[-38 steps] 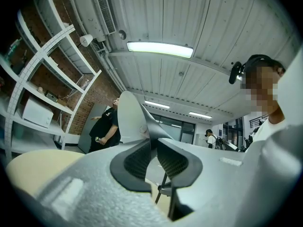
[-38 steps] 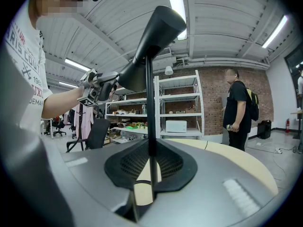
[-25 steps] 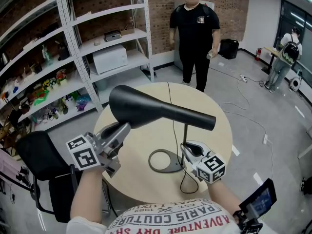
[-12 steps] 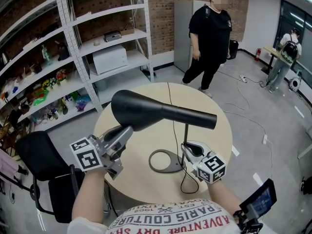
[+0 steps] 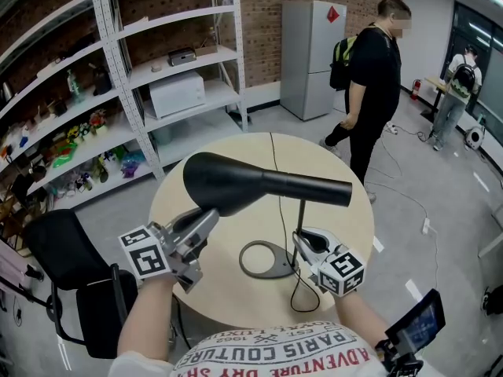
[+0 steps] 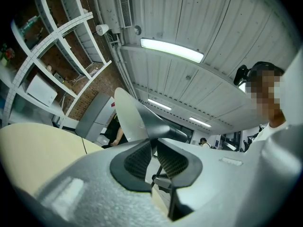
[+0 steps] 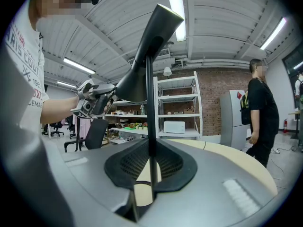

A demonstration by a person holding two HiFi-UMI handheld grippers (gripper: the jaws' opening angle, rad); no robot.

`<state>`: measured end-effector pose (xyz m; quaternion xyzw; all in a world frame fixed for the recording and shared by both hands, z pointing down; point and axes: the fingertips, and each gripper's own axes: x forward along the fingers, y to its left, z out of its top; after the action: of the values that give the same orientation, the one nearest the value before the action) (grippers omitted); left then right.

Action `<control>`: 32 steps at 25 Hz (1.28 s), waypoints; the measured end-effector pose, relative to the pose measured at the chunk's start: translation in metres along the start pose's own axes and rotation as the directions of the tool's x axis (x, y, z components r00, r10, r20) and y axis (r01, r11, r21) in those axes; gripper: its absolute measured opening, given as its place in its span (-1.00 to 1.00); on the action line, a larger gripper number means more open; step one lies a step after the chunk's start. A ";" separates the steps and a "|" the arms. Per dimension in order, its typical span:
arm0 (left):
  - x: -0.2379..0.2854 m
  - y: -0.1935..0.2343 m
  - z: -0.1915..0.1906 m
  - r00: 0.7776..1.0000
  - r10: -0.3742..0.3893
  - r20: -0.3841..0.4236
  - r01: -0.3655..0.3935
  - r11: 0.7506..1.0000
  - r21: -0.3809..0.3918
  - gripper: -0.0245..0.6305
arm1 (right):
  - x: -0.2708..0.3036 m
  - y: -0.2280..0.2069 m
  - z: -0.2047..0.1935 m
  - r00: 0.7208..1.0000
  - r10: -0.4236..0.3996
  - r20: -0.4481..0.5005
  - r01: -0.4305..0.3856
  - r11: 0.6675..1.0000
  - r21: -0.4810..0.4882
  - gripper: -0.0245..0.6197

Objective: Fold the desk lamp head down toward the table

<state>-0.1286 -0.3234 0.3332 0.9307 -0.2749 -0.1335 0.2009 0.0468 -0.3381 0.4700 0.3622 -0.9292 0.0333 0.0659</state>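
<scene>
The black desk lamp stands on the round beige table [image 5: 346, 234]. Its cone-shaped head [image 5: 236, 183] lies nearly level above the thin stem [image 5: 299, 225] and the ring base [image 5: 263, 259]. My left gripper [image 5: 206, 220] is shut on the rim of the head's wide end, and that rim [image 6: 135, 119] shows pinched between its pads in the left gripper view. My right gripper [image 5: 303, 240] is shut on the lower stem. In the right gripper view the stem [image 7: 149, 103] runs up from between the pads to the head [image 7: 149, 41].
The lamp's cord [image 5: 280, 187] runs across the table to the far edge. A person [image 5: 373, 85] stands just beyond the table, near a grey fridge [image 5: 310, 57]. Metal shelving [image 5: 118, 93] lines the left wall. A black chair [image 5: 63, 265] sits at the near left.
My left gripper has sunk a little, bringing the head's wide end down with it. The right gripper has kept still. The person behind the table has walked to the right.
</scene>
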 end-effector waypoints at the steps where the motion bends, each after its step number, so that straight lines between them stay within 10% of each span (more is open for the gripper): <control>1: 0.000 0.000 -0.001 1.000 -0.001 0.000 0.001 1.000 -0.002 -0.78 | 0.000 0.000 0.000 1.000 0.000 0.000 0.000 1.000 0.000 -0.79; 32: -0.001 0.003 -0.038 0.999 -0.028 0.018 0.030 0.992 -0.123 -0.79 | -0.002 0.004 0.001 1.000 -0.004 0.012 0.004 1.000 0.001 -0.79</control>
<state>-0.1167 -0.3138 0.3681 0.9193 -0.2542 -0.1609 0.2539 0.0453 -0.3337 0.4684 0.3642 -0.9288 0.0314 0.0604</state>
